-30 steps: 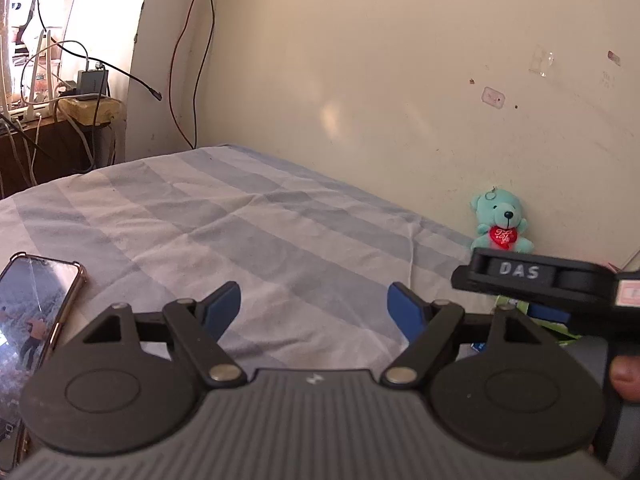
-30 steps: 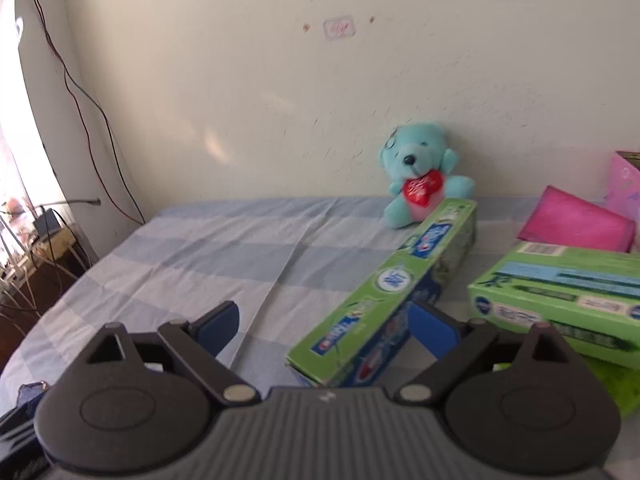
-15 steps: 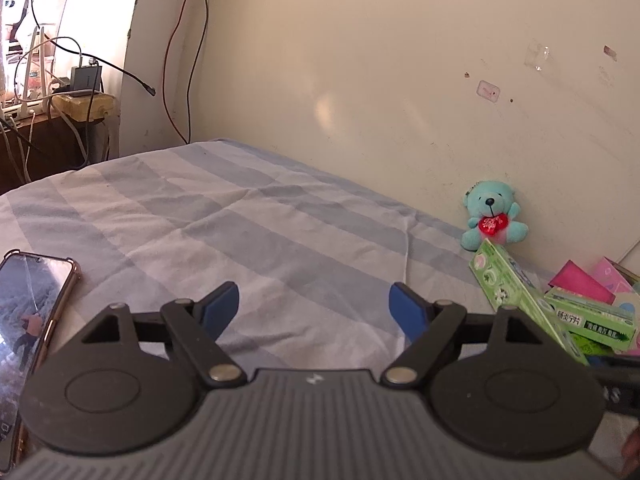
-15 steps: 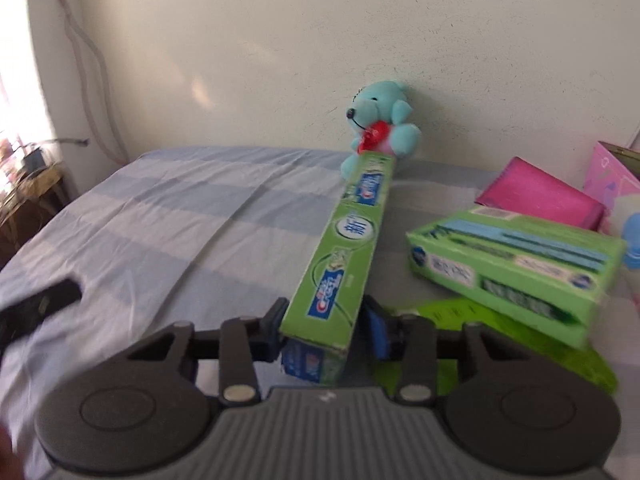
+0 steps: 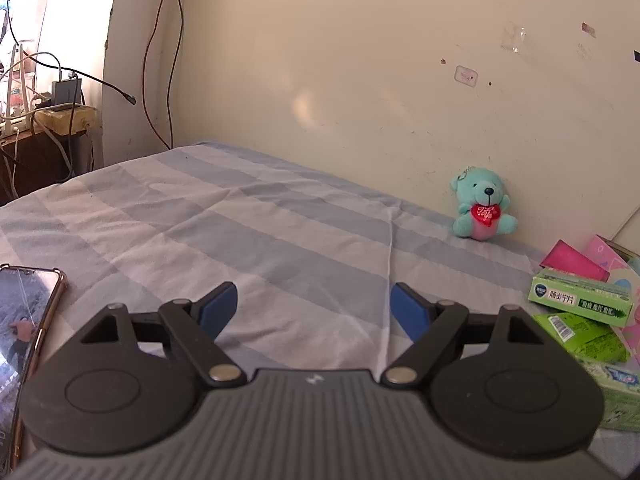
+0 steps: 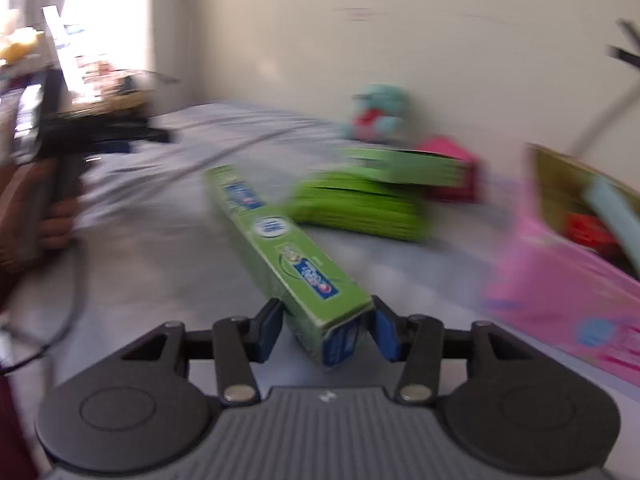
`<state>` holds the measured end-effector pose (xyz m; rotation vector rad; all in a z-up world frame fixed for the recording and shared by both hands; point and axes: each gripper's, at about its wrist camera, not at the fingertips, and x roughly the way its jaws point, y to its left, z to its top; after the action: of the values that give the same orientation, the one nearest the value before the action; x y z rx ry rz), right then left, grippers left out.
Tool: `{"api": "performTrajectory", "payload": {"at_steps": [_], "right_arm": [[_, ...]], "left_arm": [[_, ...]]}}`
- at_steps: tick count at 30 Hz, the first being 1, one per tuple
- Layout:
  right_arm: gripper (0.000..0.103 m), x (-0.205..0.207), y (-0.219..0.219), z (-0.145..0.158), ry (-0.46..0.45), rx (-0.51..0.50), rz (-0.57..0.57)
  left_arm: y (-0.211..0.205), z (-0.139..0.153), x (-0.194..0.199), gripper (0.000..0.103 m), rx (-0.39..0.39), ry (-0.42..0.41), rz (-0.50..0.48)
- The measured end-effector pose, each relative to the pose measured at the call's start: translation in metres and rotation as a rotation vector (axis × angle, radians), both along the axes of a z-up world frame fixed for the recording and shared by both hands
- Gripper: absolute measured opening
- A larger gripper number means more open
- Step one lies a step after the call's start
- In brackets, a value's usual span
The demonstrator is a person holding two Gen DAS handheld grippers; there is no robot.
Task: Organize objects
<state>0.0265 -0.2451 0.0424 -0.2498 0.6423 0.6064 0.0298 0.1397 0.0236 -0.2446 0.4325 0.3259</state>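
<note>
The bed point(image 5: 248, 232) w/ its blue-and-white striped sheet carries everything here. At its far right edge sits a pink box point(image 6: 568, 280), open-topped, prob. the place things get sorted into, though that's my guess. The right gripper point(image 6: 326, 330) has the long green toothpaste box point(image 6: 280, 252) by its near end; the jaws have just eased a little wider, yet both blue pads look pressed against the carton's sides. View is smeared, so can't be 100% sure of the bite.

To do this step well: carton is long and held at one end only, so the far end will swing and sag; grip firm, move slower, keep it level, clear the green packs point(image 6: 360, 208) beside it.

Left gripper point(image 5: 312, 308) hangs wide open over bare sheet, holding nothing. A phone point(image 5: 24, 320) lies near left, a teal bear point(image 5: 482, 212) at the far wall.

Toothpaste box: slim, glossy green, blue logo, blue end flap.
</note>
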Motion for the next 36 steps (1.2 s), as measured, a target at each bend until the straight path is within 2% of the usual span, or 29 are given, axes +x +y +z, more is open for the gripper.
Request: {"api": "performTrajectory", "payload": {"at_steps": [1,3,7,25,36], "right_arm": [[0.052,0.002,-0.009,0.001,-0.014,0.012,-0.064],[0.053,0.002,-0.027,0.005,-0.029,0.089,-0.12],[0.054,-0.005,-0.037,0.008,-0.054,0.161,-0.144],[0.061,-0.017,-0.054,-0.013,-0.003,0.214,-0.209],[0.061,-0.016,-0.055,-0.018,0.012,0.236,-0.218]], "left_arm": [[0.0,0.0,0.0,0.085,0.001,0.001,0.0],[-0.001,0.0,0.0,0.085,0.006,0.004,0.0],[-0.003,0.0,0.001,0.085,0.021,0.007,-0.01],[-0.011,0.0,0.001,0.087,0.069,0.007,-0.05],[-0.008,-0.001,0.003,0.087,0.054,0.018,-0.036]]}}
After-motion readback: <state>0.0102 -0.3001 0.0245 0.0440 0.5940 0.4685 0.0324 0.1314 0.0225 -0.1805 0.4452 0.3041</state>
